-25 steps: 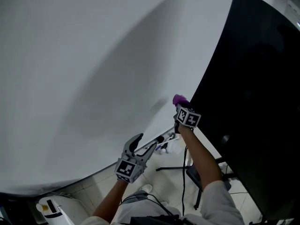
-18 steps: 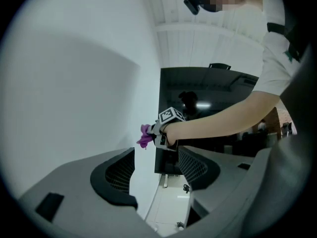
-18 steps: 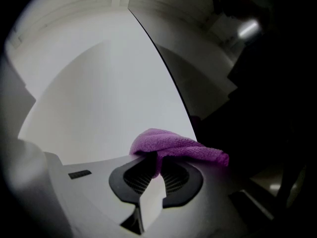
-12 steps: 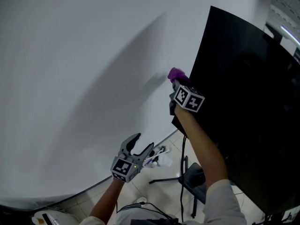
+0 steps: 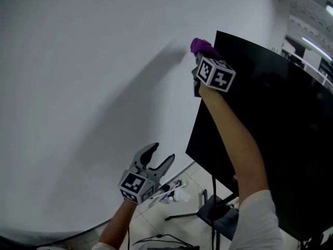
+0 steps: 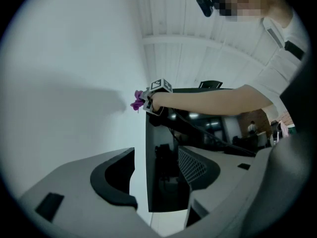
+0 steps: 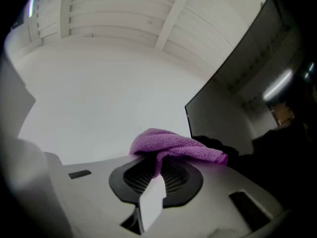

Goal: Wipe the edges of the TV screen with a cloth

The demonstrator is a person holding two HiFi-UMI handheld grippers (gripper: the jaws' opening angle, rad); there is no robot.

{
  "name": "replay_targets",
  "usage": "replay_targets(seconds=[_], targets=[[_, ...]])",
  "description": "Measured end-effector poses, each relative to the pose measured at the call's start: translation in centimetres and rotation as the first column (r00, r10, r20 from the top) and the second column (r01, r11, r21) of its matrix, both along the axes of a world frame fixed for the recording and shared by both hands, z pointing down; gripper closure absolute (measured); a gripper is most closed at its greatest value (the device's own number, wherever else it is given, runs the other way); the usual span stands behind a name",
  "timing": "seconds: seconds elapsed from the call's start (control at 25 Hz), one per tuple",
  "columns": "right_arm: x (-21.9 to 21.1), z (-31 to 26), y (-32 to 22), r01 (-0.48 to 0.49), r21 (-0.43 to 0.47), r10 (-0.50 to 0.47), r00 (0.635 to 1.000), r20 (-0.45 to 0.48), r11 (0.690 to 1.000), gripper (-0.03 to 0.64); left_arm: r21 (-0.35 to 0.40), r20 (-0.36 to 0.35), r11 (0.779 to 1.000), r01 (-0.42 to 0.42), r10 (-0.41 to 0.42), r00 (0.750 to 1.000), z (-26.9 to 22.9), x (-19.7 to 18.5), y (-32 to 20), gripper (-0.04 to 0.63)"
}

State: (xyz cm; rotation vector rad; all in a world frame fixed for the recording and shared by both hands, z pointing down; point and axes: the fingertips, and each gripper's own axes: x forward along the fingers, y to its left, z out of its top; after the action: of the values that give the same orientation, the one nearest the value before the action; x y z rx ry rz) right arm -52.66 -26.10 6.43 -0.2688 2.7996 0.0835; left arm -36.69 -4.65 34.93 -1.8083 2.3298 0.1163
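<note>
Two tongs show: the left tongs (image 5: 160, 154) hang low, close to the person, jaws spread wide with nothing between them. Higher up on a raised arm, the right tongs (image 5: 200, 61) are clamped on a purple cloth (image 5: 203, 47). The cloth sits at the upper left corner of the black TV (image 5: 270, 119), with the white wall (image 5: 78, 61) behind.
</note>
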Motion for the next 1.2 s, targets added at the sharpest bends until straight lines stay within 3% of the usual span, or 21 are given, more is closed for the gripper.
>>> replay_targets(seconds=[0.24, 0.52, 0.68, 0.84, 1.08, 1.2], targets=[[0.7, -6.7, -0.9, -0.043, 0.011, 0.042, 0.999, 0.025, 0.999, 0.569, -0.002, -0.018, 1.0, 0.007, -0.007, 1.0, 0.3, 0.2, -0.2, 0.331], [2.8, -9.1, 0.0, -0.037, 0.001, 0.037, 0.998, 0.043, 0.999, 0.571, 0.023, -0.072, 1.0, 0.014, -0.012, 0.997, 1.6, 0.0, 0.7, 0.331], [6.1, -10.9, -0.7, -0.061, 0.059, 0.057, 0.996, 0.061, 0.996, 0.569, 0.013, -0.076, 0.998, -0.058, 0.059, 0.995, 1.6, 2.3, -1.5, 0.331], [12.5, -11.3, -1.1, -0.112, 0.086, 0.107, 0.992, 0.069, 0.99, 0.571, 0.013, -0.058, 0.988, -0.156, 0.157, 0.986, 0.4, 6.0, -3.8, 0.331], [24.1, -12.3, -2.4, -0.179, 0.116, 0.169, 0.981, 0.097, 0.977, 0.571, 0.023, -0.029, 0.945, -0.327, 0.327, 0.944, -0.8, 12.9, -9.1, 0.331], [31.7, -12.1, -3.7, -0.246, 0.131, 0.235, 0.967, 0.094, 0.96, 0.571, 0.008, -0.027, 0.888, -0.459, 0.459, 0.888, -0.4, 18.8, -12.8, 0.331]])
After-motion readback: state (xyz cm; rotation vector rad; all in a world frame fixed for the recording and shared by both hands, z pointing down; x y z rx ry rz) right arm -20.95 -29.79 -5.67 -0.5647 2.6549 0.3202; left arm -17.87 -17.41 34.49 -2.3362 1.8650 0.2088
